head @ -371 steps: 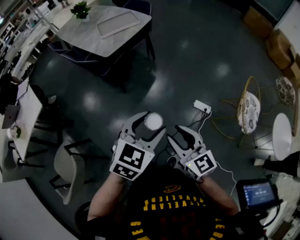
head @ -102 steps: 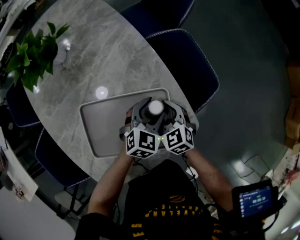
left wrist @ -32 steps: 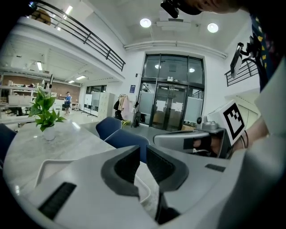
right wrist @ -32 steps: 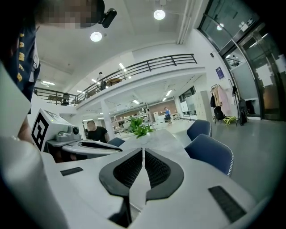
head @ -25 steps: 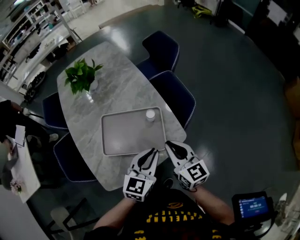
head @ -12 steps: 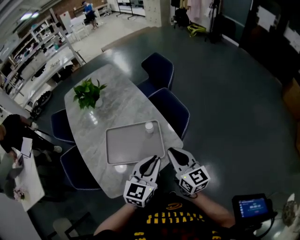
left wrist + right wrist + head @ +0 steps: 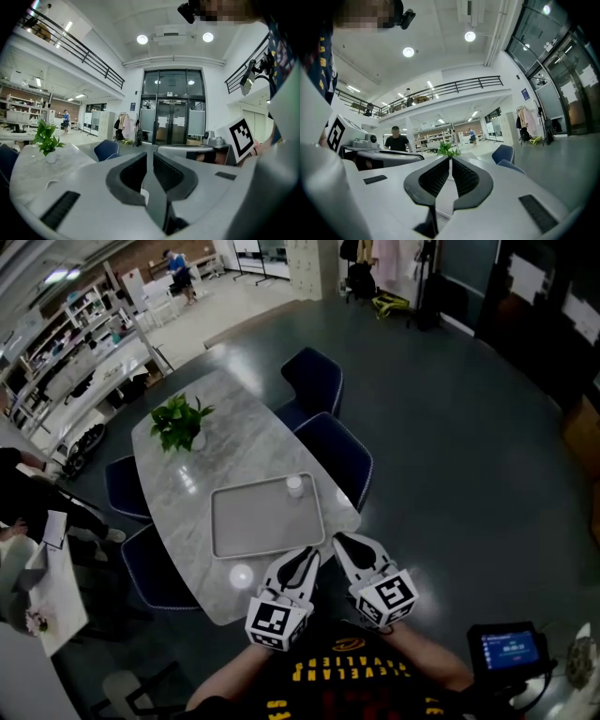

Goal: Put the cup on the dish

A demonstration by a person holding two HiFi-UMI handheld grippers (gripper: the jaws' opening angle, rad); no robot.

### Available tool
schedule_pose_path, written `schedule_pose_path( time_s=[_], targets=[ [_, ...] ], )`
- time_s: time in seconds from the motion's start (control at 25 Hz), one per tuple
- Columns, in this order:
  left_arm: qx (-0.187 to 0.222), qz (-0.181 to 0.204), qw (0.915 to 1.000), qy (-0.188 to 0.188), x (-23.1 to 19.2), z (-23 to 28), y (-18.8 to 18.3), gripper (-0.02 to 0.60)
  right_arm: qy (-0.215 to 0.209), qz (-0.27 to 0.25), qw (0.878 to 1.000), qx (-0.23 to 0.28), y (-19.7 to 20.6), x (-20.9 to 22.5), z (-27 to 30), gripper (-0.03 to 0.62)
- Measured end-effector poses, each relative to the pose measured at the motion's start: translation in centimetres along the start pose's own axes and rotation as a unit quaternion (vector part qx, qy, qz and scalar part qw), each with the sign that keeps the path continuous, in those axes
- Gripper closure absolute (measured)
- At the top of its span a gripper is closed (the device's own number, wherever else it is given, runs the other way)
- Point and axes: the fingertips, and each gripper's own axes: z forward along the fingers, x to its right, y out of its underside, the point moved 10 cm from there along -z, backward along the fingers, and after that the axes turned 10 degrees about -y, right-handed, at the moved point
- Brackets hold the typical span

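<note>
We see a marble table on a dark floor. The cup stands at the tray's one o'clock. Our left gripper and right gripper are closed and empty.

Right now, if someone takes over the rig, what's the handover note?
Grippers: left hand-held gripper shut, empty, short of the table near edge; right hand-held gripper shut, empty, beside it.
Things: cup upright on the dish, near its far right corner.
Done: cup is on the dish.
Left: nothing that these views show.
</note>
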Motion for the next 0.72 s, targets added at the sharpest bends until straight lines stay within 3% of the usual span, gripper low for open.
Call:
schedule_pose_path(
  time_s=[0.28,0.72],
  targets=[
    [0.006,0.003,0.9999,0.009,1.8,-1.2,0.4,0.535,-0.005,-0.032,0.999,-0.004,-0.1,-1.8,-1.7,0.569],
    [0.003,0.0,1.0,0.008,3.0,-1.6,0.7,0.535,0.007,-0.035,0.999,-0.002,0.2,-1.7,-3.6,0.569]
  ],
)
